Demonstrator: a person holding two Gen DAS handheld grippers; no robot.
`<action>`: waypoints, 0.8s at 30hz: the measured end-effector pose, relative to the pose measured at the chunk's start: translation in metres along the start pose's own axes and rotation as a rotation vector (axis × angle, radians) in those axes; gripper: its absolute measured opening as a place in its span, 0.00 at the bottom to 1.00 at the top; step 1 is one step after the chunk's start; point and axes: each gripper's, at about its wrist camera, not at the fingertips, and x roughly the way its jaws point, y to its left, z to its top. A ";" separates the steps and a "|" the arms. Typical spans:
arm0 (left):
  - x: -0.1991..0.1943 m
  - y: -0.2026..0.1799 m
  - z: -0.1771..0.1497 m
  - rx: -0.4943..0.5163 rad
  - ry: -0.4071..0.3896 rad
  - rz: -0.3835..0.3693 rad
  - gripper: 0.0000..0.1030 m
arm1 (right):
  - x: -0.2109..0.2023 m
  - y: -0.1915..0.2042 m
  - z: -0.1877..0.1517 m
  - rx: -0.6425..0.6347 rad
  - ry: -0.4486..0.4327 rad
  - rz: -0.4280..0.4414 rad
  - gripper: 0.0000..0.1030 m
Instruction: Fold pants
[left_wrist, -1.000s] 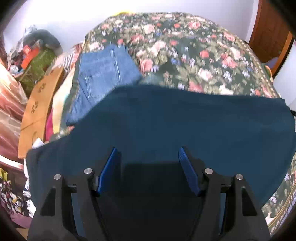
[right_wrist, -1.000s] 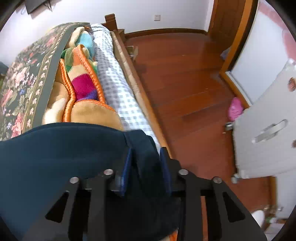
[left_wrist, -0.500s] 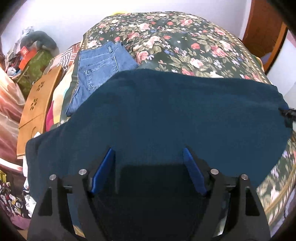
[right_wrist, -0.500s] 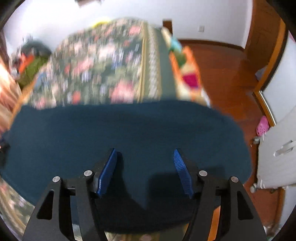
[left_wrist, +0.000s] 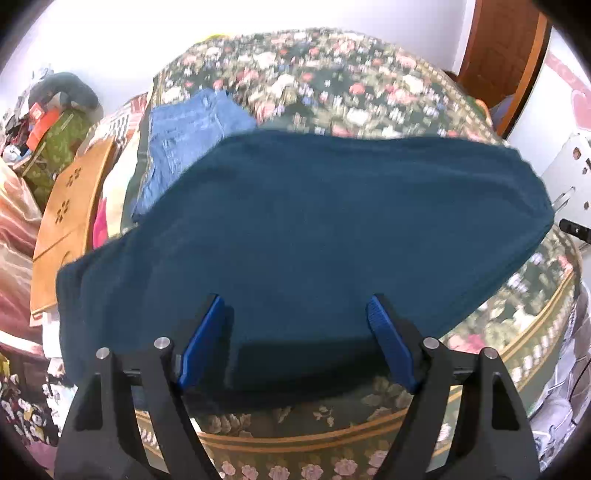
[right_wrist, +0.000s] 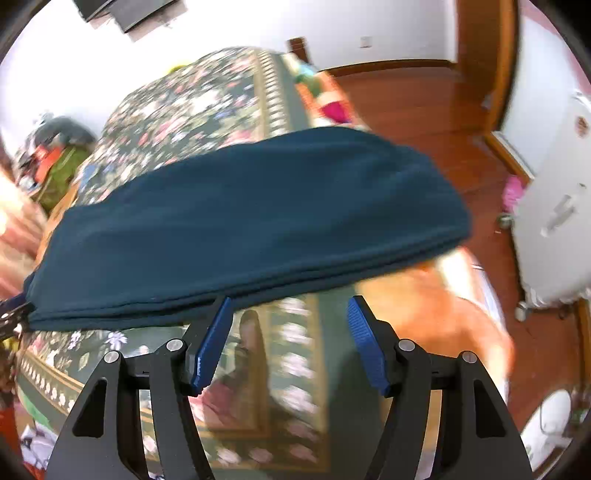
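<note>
Left side first: the left gripper (left_wrist: 295, 332) hangs low over the near edge of the teal pants (left_wrist: 314, 236), its blue fingers (left_wrist: 201, 343) spread wide with nothing between them — the cloth's near hem lies just ahead of and under the tips, apparently not touched. The pants lie folded flat on the floral bed (left_wrist: 332, 85), a long band running left to right across both views, so the long axis sits crosswise to both pairs of fingers. A folded pair of blue jeans (left_wrist: 184, 129) lies beyond the pants' far left corner, partly tucked behind it.

Right side: the right gripper (right_wrist: 290, 339) is also wide open and empty, and it stands further off — the stacked, layered edge of the pants (right_wrist: 240, 214) runs just past its fingertips, tilting up toward the right end, which reaches the bed's side near the wooden floor (right_wrist: 424, 103). By my reading the left gripper is the nearer one; any further fold would bring one short end over the other along that long axis
</note>
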 end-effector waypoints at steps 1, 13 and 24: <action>-0.004 -0.002 0.005 -0.002 -0.018 -0.002 0.77 | -0.006 -0.007 0.001 0.032 -0.020 0.005 0.59; 0.040 -0.053 0.054 0.037 0.026 -0.068 0.77 | 0.040 -0.068 0.017 0.371 -0.010 0.083 0.70; 0.060 -0.069 0.060 0.072 0.042 -0.073 0.77 | 0.063 -0.100 0.033 0.493 -0.054 0.091 0.48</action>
